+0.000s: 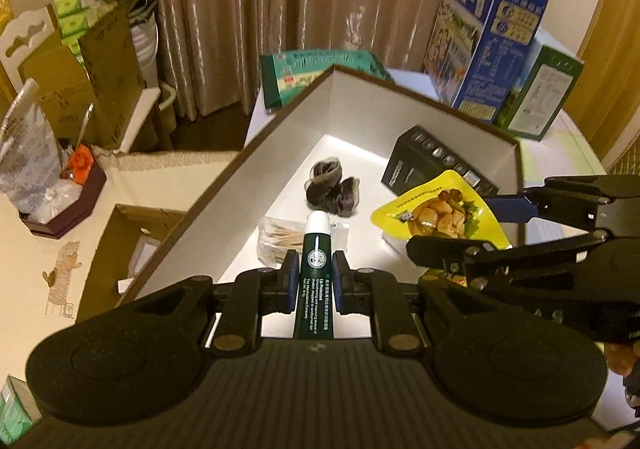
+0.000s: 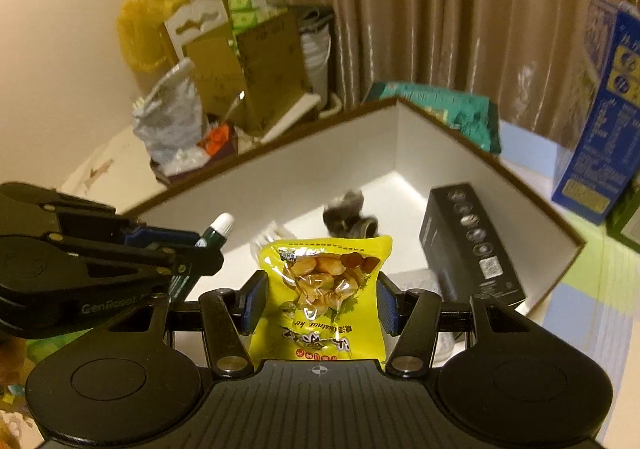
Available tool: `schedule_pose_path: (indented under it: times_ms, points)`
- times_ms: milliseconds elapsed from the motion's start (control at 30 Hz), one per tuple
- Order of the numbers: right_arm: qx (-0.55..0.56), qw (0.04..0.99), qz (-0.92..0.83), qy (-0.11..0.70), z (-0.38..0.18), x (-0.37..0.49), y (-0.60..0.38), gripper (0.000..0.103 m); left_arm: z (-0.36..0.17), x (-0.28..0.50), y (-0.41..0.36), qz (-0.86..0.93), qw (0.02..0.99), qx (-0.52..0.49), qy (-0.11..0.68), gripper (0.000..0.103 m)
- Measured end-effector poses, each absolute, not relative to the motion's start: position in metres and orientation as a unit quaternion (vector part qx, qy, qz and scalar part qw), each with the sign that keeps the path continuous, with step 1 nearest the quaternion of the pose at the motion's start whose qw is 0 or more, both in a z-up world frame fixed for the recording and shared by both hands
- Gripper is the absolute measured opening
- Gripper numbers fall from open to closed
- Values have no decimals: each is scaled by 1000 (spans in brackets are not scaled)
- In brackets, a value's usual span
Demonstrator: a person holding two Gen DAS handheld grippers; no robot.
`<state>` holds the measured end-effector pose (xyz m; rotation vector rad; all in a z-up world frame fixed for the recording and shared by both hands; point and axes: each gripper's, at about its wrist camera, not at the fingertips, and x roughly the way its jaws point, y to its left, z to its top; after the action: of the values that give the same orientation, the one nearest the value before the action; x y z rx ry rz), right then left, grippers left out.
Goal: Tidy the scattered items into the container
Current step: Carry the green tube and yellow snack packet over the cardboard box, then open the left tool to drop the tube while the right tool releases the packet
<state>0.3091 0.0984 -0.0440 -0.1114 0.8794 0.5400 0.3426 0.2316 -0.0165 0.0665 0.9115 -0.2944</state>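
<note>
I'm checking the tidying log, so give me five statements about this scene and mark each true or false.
1. The left gripper holds a dark green tube. True.
2. The right gripper is empty. False: it grips a yellow snack packet.
3. A black box lies inside the white container. True.
4. The tube's cap is red. False: it is white.
5. The container has nothing in it. False: it also holds a dark hair tie and a bag of toothpicks.

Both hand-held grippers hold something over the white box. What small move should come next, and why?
Probably lower both a little, then open them. The left hand-held gripper holds the green tube and the right hand-held gripper the yellow snack packet, both already above the box.
</note>
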Motion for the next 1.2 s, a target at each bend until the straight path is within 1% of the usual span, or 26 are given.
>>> schedule_pose_path:
  times_ms: [267, 467, 767, 900, 1200]
  points:
    - [-76, 849, 259, 455, -75, 326, 106, 53, -53, 370, 229, -142, 862, 53, 483, 13]
    - [-82, 839, 264, 469, -83, 333, 110, 53, -72, 383, 231, -137, 846, 65, 511, 13]
    - [-82, 834, 267, 475, -86, 339, 109, 54, -83, 390, 229, -135, 836, 76, 526, 13]
    - [-80, 835, 266, 476, -86, 340, 108, 54, -83, 390, 228, -135, 837, 79, 525, 24]
    - [-82, 835, 269, 473, -87, 340, 105, 55, -83, 389, 226, -135, 837, 84, 524, 26]
